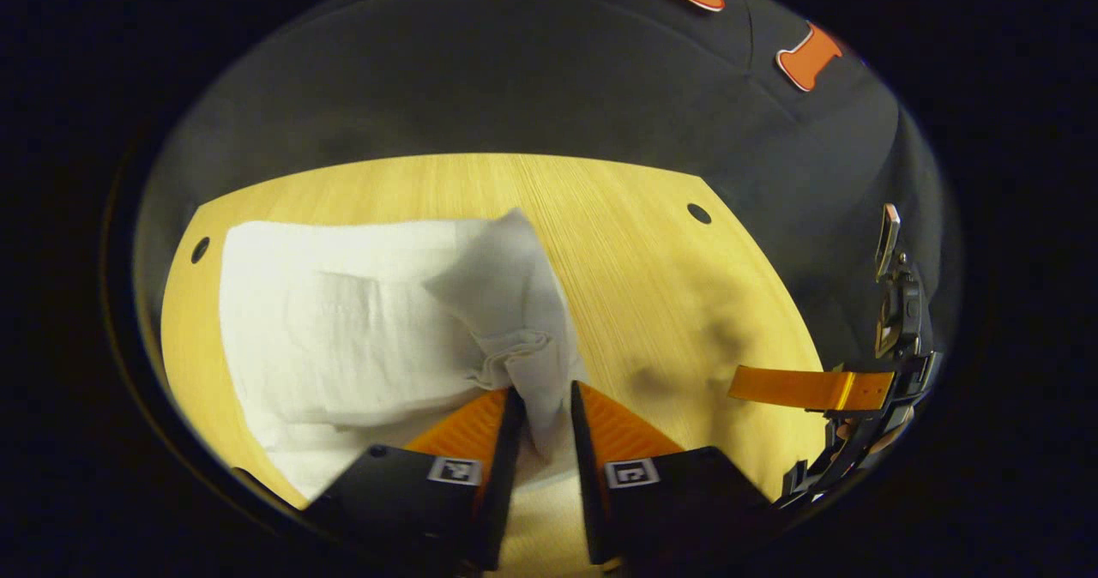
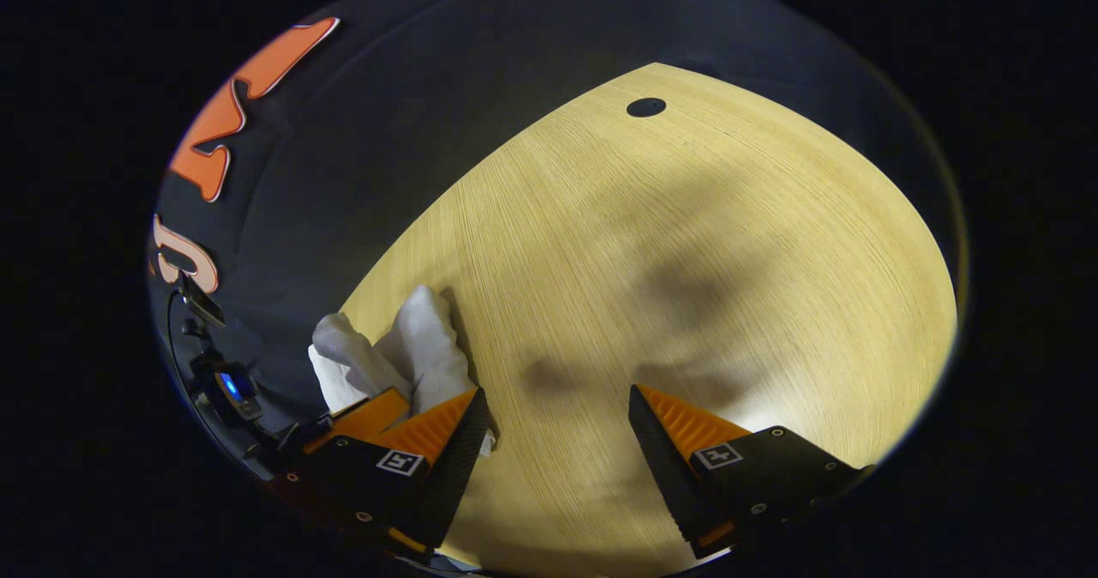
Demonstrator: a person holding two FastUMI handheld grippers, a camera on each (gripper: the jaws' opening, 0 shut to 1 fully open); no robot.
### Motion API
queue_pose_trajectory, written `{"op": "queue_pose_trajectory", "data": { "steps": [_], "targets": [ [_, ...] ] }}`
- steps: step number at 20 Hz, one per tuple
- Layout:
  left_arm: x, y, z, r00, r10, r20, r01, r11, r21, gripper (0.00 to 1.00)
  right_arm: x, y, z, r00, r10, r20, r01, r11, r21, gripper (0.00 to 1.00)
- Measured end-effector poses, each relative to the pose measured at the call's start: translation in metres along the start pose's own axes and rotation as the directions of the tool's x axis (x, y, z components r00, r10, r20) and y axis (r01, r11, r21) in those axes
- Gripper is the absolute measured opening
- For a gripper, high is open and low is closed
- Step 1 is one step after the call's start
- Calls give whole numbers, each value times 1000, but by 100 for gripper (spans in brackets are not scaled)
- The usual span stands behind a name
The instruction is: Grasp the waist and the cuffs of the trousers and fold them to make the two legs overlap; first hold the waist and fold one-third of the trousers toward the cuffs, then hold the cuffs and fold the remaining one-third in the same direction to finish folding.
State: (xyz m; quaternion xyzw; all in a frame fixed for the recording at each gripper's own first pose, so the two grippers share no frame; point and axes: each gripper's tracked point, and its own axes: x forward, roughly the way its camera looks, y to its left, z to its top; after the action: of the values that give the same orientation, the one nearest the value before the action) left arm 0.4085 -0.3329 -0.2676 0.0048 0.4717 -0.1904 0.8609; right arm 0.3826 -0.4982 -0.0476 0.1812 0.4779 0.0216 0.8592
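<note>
Left hand-held gripper point(image 1: 546, 419) pinches trousers point(image 1: 360, 329); right point(image 2: 558, 428) agape.

Near end of the trousers point(image 1: 360, 329) hidden behind the left gripper point(image 1: 547, 402).

Brightly lit from above, with soft blurred shadows on the worktop point(image 2: 686, 243) (darkest mid-surface in the right gripper view). Strong fisheye bending at the edges; slight glare on the white trousers point(image 1: 343, 321); dim surroundings.
</note>
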Motion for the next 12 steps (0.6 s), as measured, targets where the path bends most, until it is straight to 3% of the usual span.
{"op": "queue_pose_trajectory", "data": {
  "steps": [3, 5, 8, 12],
  "targets": [
    [-5, -6, -3, 1000, 17, 25, -18, 999, 28, 100, 2, 5, -7, 1000, 0, -8, 0, 1000, -21, 98],
    [-15, -4, 0, 996, 53, 67, -56, 998, 39, 100, 1, 11, -10, 1000, 6, -15, -7, 999, -32, 98],
    [-32, 3, 9, 986, 77, 149, -74, 997, -26, 100, 0, 21, -15, 1000, -2, -7, 1, 997, -76, 98],
    [-65, 40, 18, 944, 167, 283, -130, 981, -146, 100, -7, 47, -11, 1000, 8, 17, -6, 988, -155, 98]
  ]
}}
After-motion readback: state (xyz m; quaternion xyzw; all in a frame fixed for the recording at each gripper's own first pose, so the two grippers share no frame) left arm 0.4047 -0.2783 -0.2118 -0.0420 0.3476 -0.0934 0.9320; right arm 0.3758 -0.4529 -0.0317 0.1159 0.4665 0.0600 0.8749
